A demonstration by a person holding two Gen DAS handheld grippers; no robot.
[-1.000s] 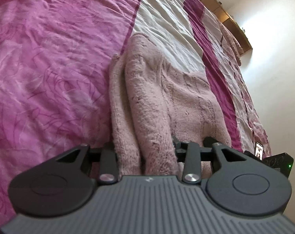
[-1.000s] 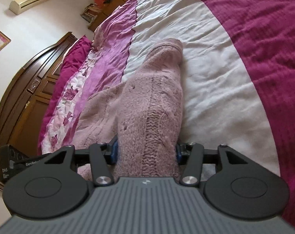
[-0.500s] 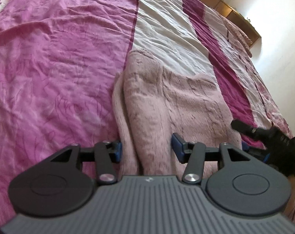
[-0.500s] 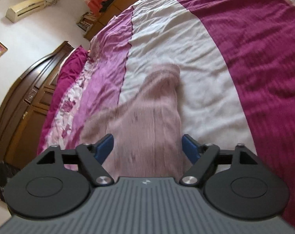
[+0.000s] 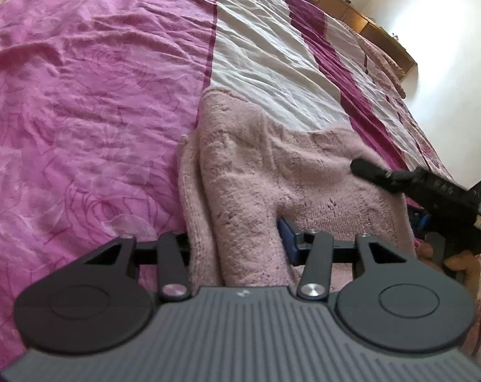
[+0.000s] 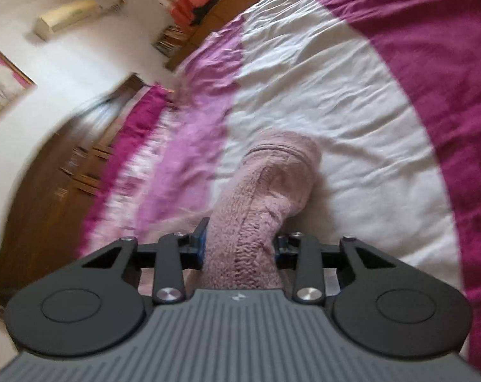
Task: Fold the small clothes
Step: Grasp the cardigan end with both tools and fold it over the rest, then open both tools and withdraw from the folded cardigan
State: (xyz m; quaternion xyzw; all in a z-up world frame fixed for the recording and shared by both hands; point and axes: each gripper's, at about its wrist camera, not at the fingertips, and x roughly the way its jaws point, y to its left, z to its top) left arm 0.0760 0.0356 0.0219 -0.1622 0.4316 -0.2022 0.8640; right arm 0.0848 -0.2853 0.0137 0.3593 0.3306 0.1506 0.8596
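A pale pink knit sweater (image 5: 272, 172) lies on the bed. My left gripper (image 5: 237, 238) is shut on a folded sleeve part of the sweater at its near edge. My right gripper (image 6: 240, 248) is shut on the other sleeve (image 6: 272, 184), which hangs lifted above the white stripe of the bedspread. In the left wrist view the right gripper (image 5: 431, 191) shows as a black tool at the right, over the sweater's body.
The bedspread has pink (image 5: 81, 111), white (image 5: 265, 51) and dark magenta (image 6: 431, 47) stripes. A wooden headboard (image 6: 49, 191) stands at the left in the right wrist view, and wooden shelving (image 5: 367, 19) lines the far wall.
My right gripper opened half a second ago, then shut again on the sleeve and lifted it, swinging fast. My left gripper loosened, then closed again on the sweater fold.
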